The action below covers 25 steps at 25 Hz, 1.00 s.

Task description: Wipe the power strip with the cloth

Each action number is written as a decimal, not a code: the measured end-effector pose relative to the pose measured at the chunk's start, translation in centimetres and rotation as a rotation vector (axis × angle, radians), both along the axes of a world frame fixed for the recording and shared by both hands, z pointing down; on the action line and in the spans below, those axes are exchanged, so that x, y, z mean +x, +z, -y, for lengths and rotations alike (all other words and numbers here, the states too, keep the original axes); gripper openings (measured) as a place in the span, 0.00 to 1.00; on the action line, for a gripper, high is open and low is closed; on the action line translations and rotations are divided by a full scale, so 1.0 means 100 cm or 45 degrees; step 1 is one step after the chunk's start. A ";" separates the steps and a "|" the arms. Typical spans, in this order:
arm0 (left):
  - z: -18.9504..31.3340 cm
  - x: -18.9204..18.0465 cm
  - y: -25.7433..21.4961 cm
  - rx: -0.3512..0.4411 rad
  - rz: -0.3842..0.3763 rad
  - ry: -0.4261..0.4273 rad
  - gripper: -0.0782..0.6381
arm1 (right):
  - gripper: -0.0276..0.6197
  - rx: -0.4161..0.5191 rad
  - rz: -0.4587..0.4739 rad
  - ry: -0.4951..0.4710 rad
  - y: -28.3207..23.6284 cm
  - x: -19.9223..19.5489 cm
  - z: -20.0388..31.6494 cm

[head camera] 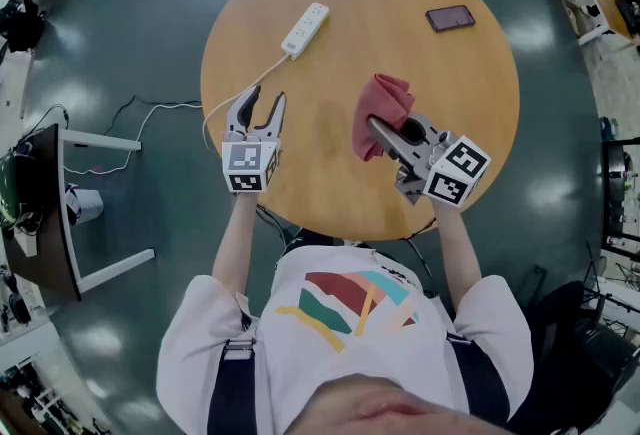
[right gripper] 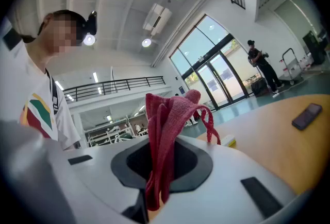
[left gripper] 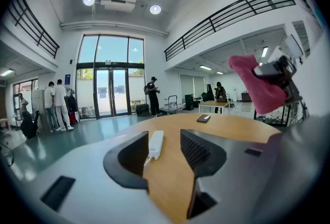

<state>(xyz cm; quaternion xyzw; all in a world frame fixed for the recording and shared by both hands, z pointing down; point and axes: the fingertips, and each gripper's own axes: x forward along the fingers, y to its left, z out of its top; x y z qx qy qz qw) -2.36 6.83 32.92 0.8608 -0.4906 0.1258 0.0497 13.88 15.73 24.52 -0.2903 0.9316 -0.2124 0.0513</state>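
Observation:
A white power strip (head camera: 305, 28) lies on the far left of the round wooden table (head camera: 480, 43), its cord trailing off the left edge. My left gripper (head camera: 258, 109) hovers open over the table's left side, jaws pointing toward the strip (left gripper: 155, 143) with nothing between them. A red cloth (head camera: 381, 112) hangs bunched from my right gripper (head camera: 385, 135), which is shut on it above the table's middle. The cloth (right gripper: 164, 140) fills the right gripper view, pinched between the jaws. In the left gripper view the cloth (left gripper: 256, 85) shows at upper right.
A dark phone (head camera: 451, 18) lies at the table's far right. The white cord (head camera: 160, 108) runs down to the floor on the left. A white-legged desk (head camera: 60, 213) stands left of the table. People stand by the glass doors (left gripper: 108, 84) far off.

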 end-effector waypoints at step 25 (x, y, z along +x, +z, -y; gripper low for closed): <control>0.209 -0.032 0.162 -0.329 0.431 0.071 0.16 | 0.10 -0.339 -0.937 -0.983 0.198 -0.192 0.316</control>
